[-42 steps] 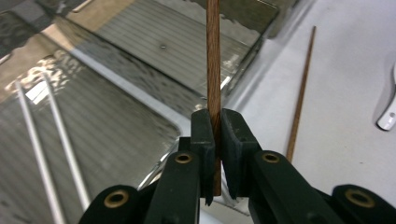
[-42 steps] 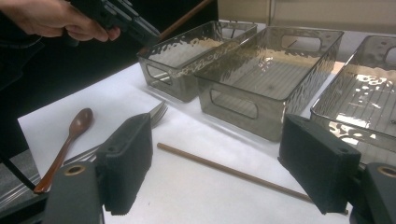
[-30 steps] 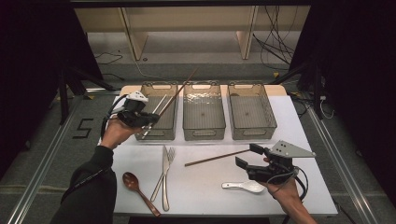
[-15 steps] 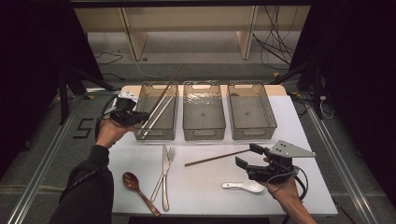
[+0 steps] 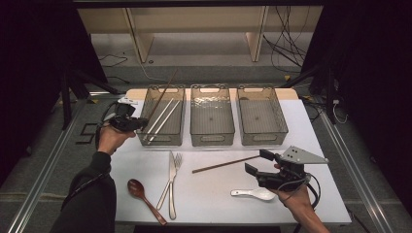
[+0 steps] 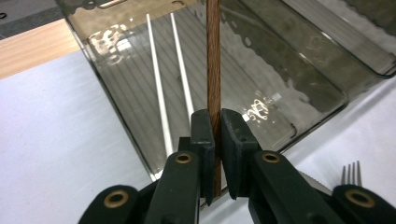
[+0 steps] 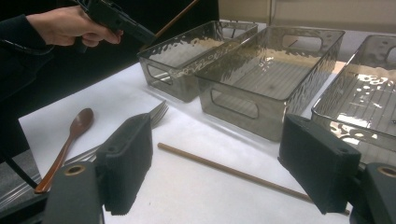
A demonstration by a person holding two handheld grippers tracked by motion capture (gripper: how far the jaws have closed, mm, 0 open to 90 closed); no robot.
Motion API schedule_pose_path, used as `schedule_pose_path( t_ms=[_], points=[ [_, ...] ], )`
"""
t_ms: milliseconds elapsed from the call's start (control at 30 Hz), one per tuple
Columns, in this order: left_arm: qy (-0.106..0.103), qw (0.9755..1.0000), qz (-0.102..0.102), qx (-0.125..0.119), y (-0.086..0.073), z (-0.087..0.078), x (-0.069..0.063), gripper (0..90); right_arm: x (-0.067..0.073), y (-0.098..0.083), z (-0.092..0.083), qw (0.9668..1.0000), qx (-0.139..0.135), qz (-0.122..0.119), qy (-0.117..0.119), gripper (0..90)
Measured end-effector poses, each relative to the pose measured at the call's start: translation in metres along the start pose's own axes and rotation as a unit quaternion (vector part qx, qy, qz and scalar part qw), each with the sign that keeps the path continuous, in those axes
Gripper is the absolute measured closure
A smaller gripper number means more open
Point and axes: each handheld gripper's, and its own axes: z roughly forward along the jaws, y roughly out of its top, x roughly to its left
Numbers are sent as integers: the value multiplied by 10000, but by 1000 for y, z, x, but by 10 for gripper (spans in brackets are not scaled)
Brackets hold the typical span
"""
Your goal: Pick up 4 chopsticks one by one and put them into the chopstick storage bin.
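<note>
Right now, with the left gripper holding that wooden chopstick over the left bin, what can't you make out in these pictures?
- Wooden chopstick far end: cut off by the top edge, left gripper view.
- Its near end: hidden behind the left gripper.
- Fork: tines alone show, the rest hidden by the same gripper.
- Metal chopsticks in the left bin: near ends blurred by the bin wall, high view.

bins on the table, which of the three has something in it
The left bin, by the left tongs: two silver chopsticks lie inside it. The middle bin and right bin look empty.
</note>
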Motion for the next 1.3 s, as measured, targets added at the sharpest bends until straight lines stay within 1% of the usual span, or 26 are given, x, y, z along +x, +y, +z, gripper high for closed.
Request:
schedule_pose_path(
  t_ms=[300,433,733,1033,1167,1300],
  points=[
    [68,10000,-38,58,-3,4,2,832,0,0,0,10000,-6,-5,1,267],
    [131,9999,-61,79,-4,5,3,832,0,0,0,10000,-8,-11,2,267],
    [182,9997,-100,126,-7,10,2,832,0,0,0,10000,-5,-8,-3,267],
    [225,9994,-87,247,-8,17,0,830,1,0,0,10000,-1,-11,4,267],
    [265,9992,-146,276,-9,19,0,825,0,0,0,10000,-1,-11,1,267],
    [299,9989,-164,307,-9,20,-1,819,1,0,0,10000,-1,-9,1,267]
  ],
)
